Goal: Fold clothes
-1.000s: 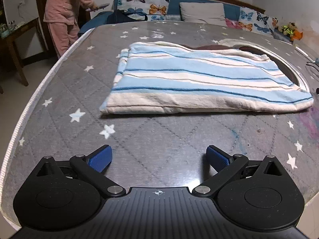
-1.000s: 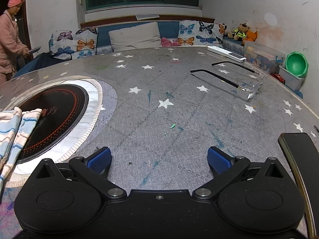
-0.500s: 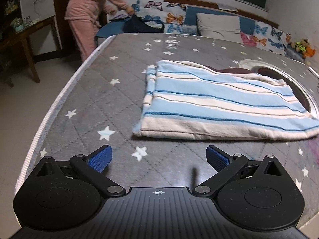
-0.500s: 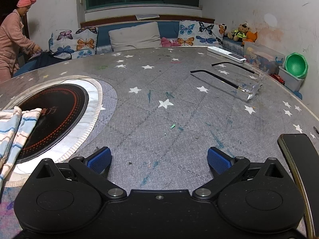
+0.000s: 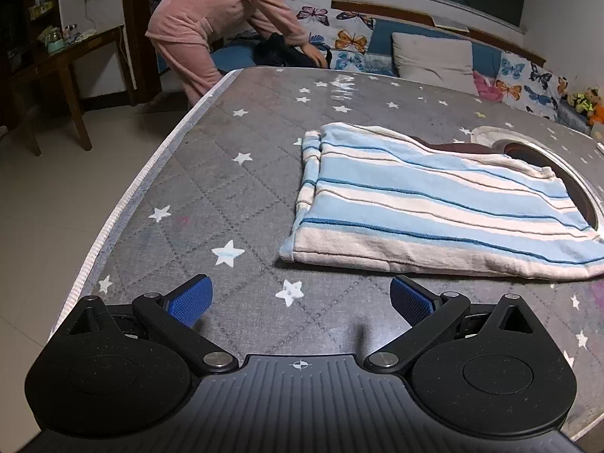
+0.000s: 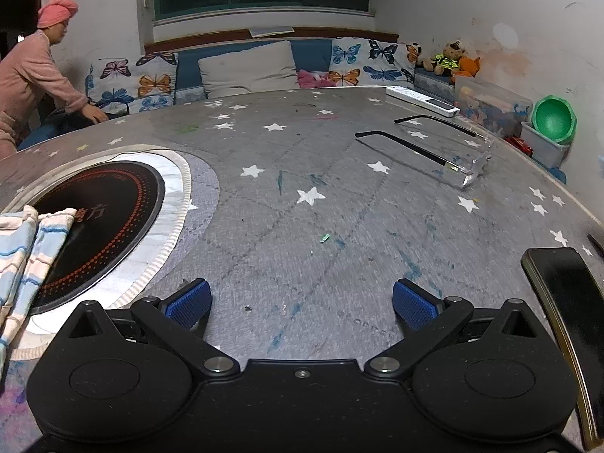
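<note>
A folded blue-and-white striped garment lies flat on the grey star-patterned table, ahead and to the right of my left gripper. That gripper is open, empty, and short of the garment's near edge. In the right wrist view one end of the same garment shows at the far left, draped over the rim of a round black cooktop. My right gripper stands open over bare table, well to the right of the cloth.
A person in pink bends over the sofa beyond the table's far left corner. Glasses, a white remote and a dark phone lie on the right side of the table. The table's left edge drops to the floor.
The left gripper's view has swung left, so the garment now sits further right in it. The person has bent toward the sofa. The right gripper has hardly moved.
</note>
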